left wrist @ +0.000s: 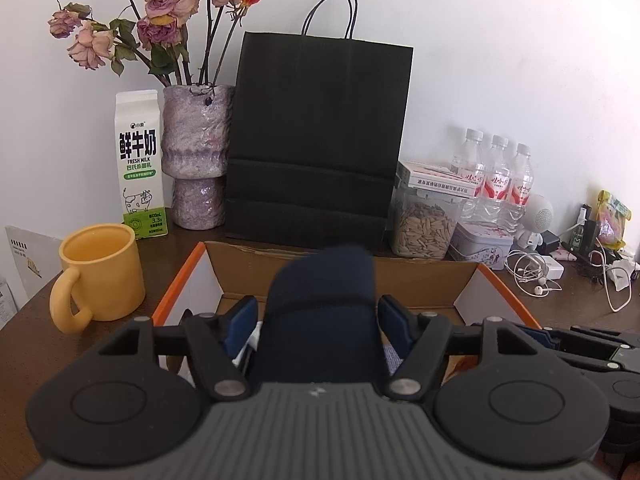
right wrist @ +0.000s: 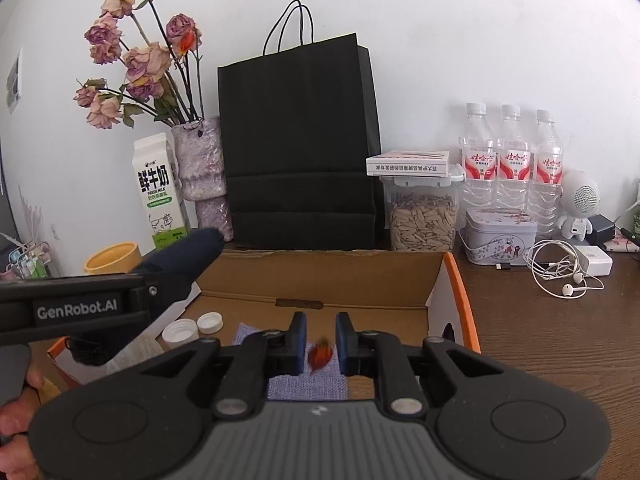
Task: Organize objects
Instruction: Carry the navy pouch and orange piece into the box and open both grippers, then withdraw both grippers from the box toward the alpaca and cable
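Left gripper (left wrist: 316, 322) jaws wide, navy roll (left wrist: 322, 312) between, pads clear of it. Right gripper (right wrist: 321, 344) jaws narrowly apart, blurred orange object (right wrist: 321, 355) between, untouched. Both tilted down over cardboard box (right wrist: 320, 276).

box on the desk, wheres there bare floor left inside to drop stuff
Inside the box, bare cardboard runs along the back wall, beyond the purple cloth. The near-left corner is crowded by two white caps. Outside, bare desk lies right of the orange edge, before the earphones.
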### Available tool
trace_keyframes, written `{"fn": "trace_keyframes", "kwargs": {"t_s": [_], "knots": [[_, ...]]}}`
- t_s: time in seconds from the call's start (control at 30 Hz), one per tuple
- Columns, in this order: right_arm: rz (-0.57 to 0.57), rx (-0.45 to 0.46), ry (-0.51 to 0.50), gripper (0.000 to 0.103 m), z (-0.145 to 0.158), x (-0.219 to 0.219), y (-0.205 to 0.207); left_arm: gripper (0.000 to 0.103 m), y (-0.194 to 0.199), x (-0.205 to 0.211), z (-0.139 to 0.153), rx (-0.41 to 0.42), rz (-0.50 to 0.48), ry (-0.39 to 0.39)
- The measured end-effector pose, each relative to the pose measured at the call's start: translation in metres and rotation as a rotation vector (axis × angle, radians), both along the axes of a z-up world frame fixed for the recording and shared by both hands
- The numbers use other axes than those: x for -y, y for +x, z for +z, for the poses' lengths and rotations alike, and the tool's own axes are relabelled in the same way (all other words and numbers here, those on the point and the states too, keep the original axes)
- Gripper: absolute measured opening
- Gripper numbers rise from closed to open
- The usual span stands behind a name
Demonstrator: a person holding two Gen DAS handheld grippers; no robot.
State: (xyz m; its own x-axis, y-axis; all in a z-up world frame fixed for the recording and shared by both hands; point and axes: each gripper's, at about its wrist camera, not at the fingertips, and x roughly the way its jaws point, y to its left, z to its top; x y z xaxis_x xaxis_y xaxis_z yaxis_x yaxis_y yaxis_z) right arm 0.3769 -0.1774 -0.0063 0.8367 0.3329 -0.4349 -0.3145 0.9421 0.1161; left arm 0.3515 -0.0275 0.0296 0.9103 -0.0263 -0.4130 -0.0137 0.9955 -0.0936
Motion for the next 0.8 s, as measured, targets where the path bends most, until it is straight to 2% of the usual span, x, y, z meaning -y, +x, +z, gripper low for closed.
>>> {"fn": "trace_keyframes", "kwargs": {"t_s": [0.03, 0.07, 0.1, 0.13, 0.37, 0.8], "knots": [[-0.011, -0.007, -0.011, 0.046, -0.001, 0.0, 0.001, 0.091, -0.001, 0.0, 0.001, 0.01, 0.004, 0.004], [-0.024, -0.012, -0.02, 0.06, -0.002, 0.0, 0.001, 0.103, -0.004, -0.001, 0.002, 0.03, 0.012, 0.004], [-0.037, -0.012, -0.026, 0.086, -0.002, 0.0, 0.001, 0.103, -0.006, -0.001, 0.003, 0.049, 0.026, 0.006], [-0.051, -0.009, -0.033, 0.1, -0.003, -0.001, 0.001, 0.103, -0.007, -0.001, 0.003, 0.053, 0.033, 0.009], [-0.079, -0.025, -0.047, 0.102, -0.006, 0.001, 0.004, 0.103, -0.003, -0.004, 0.002, 0.029, 0.047, -0.004], [-0.089, 0.005, -0.054, 0.102, 0.003, 0.006, -0.012, 0.103, -0.022, -0.006, 0.009, 0.056, 0.051, -0.007]]}}
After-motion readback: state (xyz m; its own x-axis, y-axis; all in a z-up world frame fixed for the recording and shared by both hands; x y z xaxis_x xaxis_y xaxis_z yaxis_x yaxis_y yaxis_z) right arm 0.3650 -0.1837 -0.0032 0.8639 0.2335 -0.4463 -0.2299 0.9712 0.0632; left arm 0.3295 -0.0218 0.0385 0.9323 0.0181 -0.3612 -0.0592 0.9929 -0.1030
